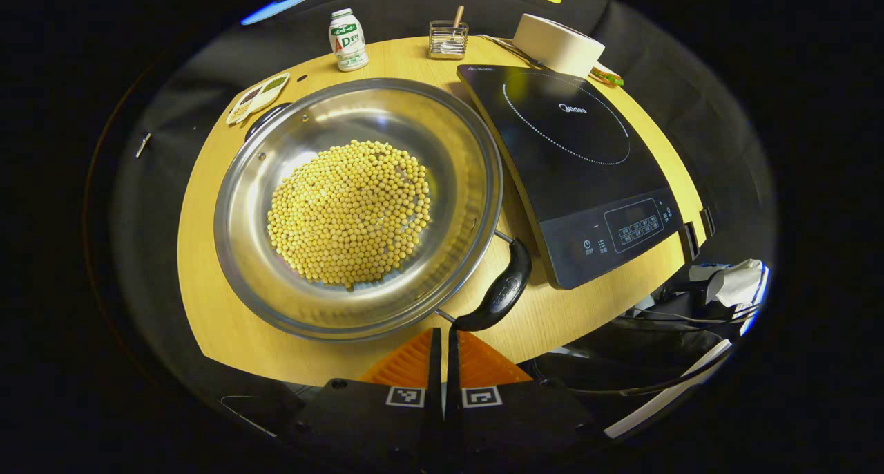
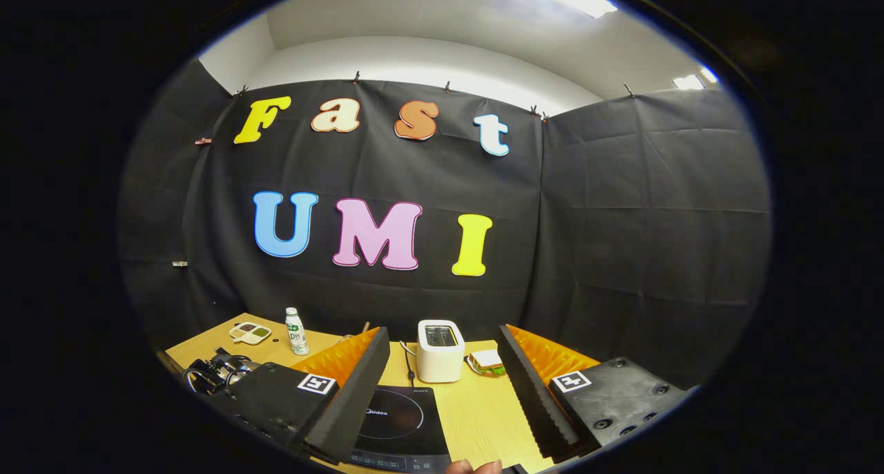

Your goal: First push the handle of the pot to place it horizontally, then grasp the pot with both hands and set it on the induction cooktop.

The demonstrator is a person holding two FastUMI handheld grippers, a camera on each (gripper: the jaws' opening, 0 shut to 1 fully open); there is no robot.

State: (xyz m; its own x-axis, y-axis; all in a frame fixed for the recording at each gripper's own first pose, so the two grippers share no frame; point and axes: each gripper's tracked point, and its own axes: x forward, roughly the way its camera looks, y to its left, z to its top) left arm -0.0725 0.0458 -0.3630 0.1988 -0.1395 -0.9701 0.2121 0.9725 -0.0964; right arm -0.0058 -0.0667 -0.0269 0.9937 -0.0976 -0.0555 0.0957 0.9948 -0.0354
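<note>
A wide steel pot (image 1: 456, 149) holding yellow soybeans (image 1: 349, 211) sits on the round wooden table (image 1: 207, 280), left of the black induction cooktop (image 1: 573, 163). Its near black handle (image 1: 501, 291) lies at a slant at the lower right rim, and the far handle (image 1: 266, 118) peeks out at the upper left. My left gripper (image 1: 442, 336) is shut and empty, its tips just off the near handle's lower end. In the right gripper view, my right gripper (image 2: 443, 336) hovers open and empty above the cooktop (image 2: 394, 419), pointing at the booth wall.
Behind the pot stand a small bottle (image 1: 347, 40), a wire holder with a spoon (image 1: 447, 39) and a condiment dish (image 1: 257, 99). A white toaster (image 2: 440, 349) and a sandwich (image 2: 487, 361) sit behind the cooktop. Cables and clutter (image 1: 704, 301) lie off the table's right edge.
</note>
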